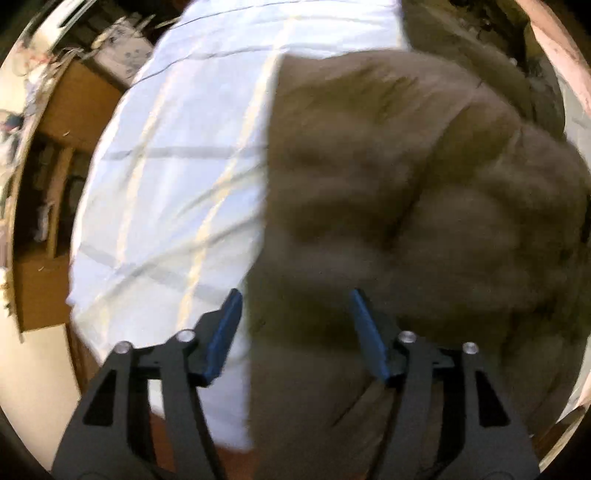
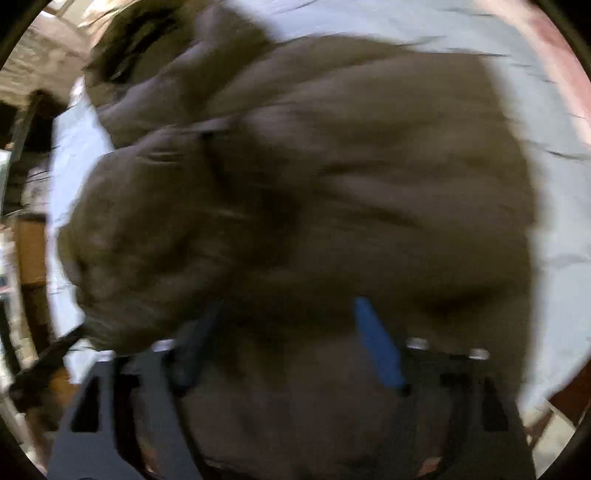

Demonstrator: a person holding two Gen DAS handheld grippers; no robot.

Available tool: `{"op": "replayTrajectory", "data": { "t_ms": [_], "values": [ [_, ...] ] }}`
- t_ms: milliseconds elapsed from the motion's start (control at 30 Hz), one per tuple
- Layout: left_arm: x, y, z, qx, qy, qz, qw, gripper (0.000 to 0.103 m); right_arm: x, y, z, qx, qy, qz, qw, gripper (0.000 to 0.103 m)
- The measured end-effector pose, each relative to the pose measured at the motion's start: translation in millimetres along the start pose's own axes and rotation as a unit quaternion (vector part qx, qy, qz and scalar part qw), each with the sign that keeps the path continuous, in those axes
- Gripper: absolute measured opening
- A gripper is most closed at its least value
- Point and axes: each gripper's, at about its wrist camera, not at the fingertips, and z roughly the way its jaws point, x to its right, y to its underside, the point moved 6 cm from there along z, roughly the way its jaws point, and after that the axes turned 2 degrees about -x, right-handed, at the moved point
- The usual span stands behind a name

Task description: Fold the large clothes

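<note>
A large olive-brown padded garment (image 1: 388,206) lies bunched on a white bed sheet (image 1: 177,155). In the left wrist view its straight left edge runs down the middle of the frame. My left gripper (image 1: 295,299) is open above that edge, with nothing between the blue pads (image 1: 225,332). In the right wrist view the same garment (image 2: 332,184) fills most of the frame, blurred by motion. My right gripper (image 2: 288,310) is open over the garment's near part, with one blue pad (image 2: 376,347) clear and the other in shadow.
The bed sheet (image 2: 554,206) shows around the garment. Brown cardboard boxes (image 1: 74,107) and clutter stand beyond the bed's left side. A pink edge (image 1: 561,48) curves at the far right. More dark fabric (image 2: 140,33) lies at the far end.
</note>
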Motion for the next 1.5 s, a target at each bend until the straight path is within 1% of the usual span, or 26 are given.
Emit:
{"op": "replayTrajectory", "data": {
  "t_ms": [133,167,300,367,400,467,500,567,633,667,733,767,867,900,967,1000,1033,1100,1167,1200,1233,1267,1300,1367,1400,1500],
  "values": [
    [-34,71,31,-0.072,-0.009,0.002,0.9974,0.074,127,63,9,-0.046,0.107,0.076,0.990,0.100],
    [-38,93,46,-0.106,0.000,0.001,0.9944,0.074,151,80,18,-0.069,0.108,0.101,0.987,0.100],
    [-30,125,71,-0.140,0.013,0.019,0.9899,0.074,176,113,63,-0.143,0.038,0.149,0.978,0.102],
    [-27,133,83,-0.172,0.011,0.016,0.9849,0.045,181,119,80,-0.154,0.004,0.170,0.973,0.100],
    [-27,138,89,-0.197,0.016,0.011,0.9802,0.005,181,118,80,-0.147,-0.005,0.171,0.974,0.072],
    [-36,136,90,-0.200,-0.020,0.012,0.9796,0.002,175,113,76,-0.148,-0.052,0.178,0.971,0.032],
    [-41,133,88,-0.191,-0.048,0.027,0.9801,0.001,172,108,71,-0.145,-0.055,0.174,0.973,0.021],
    [-52,130,86,-0.179,-0.088,0.042,0.9790,0.000,172,105,57,-0.135,-0.045,0.149,0.979,0.019],
    [-83,130,88,-0.157,-0.197,0.066,0.9655,0.000,180,107,50,-0.122,-0.022,0.124,0.985,0.019],
    [-93,132,92,-0.159,-0.215,0.069,0.9611,0.000,188,111,55,-0.122,-0.015,0.122,0.985,0.019],
    [-116,144,106,-0.194,-0.188,0.032,0.9624,0.000,201,122,74,-0.134,-0.006,0.128,0.983,0.022],
    [-127,148,106,-0.199,-0.163,-0.005,0.9663,0.000,204,122,81,-0.137,0.001,0.128,0.982,0.030],
    [-131,144,83,-0.159,-0.113,-0.045,0.9797,0.001,207,113,85,-0.142,0.039,0.119,0.982,0.043],
    [-125,142,74,-0.150,-0.084,-0.051,0.9838,0.008,204,110,80,-0.143,0.060,0.113,0.981,0.058],
    [-110,141,56,-0.136,-0.005,-0.055,0.9892,0.055,206,105,59,-0.118,0.090,0.099,0.984,0.082],
    [-98,140,47,-0.128,0.026,-0.050,0.9902,0.089,205,101,47,-0.097,0.081,0.095,0.987,0.093],
    [-89,139,44,-0.119,0.040,-0.045,0.9911,0.095,201,100,42,-0.086,0.066,0.094,0.990,0.097],
    [-65,140,45,-0.118,0.060,-0.027,0.9909,0.095,195,101,43,-0.096,0.033,0.091,0.991,0.102],
    [-51,151,63,-0.156,0.074,-0.019,0.9848,0.093,188,112,58,-0.119,0.025,0.085,0.989,0.102],
    [-46,158,76,-0.179,0.074,-0.017,0.9809,0.081,183,114,64,-0.126,0.023,0.086,0.988,0.101],
    [-43,164,87,-0.194,0.077,-0.017,0.9779,0.057,182,116,71,-0.138,0.015,0.094,0.986,0.096],
    [-43,166,93,-0.197,0.073,-0.020,0.9775,0.050,178,115,75,-0.146,0.012,0.097,0.984,0.066],
    [-44,166,95,-0.195,0.064,-0.021,0.9784,0.035,176,114,77,-0.157,0.029,0.085,0.984,0.032],
    [-41,161,89,-0.198,0.029,-0.004,0.9798,0.023,171,116,77,-0.153,0.056,0.054,0.985,0.017],
    [-39,158,84,-0.196,0.009,0.006,0.9805,0.021,177,116,78,-0.153,0.080,0.043,0.984,0.015],
    [-51,158,86,-0.200,-0.011,-0.007,0.9797,0.021,194,123,92,-0.159,0.081,0.076,0.981,0.019]
  ]
}}
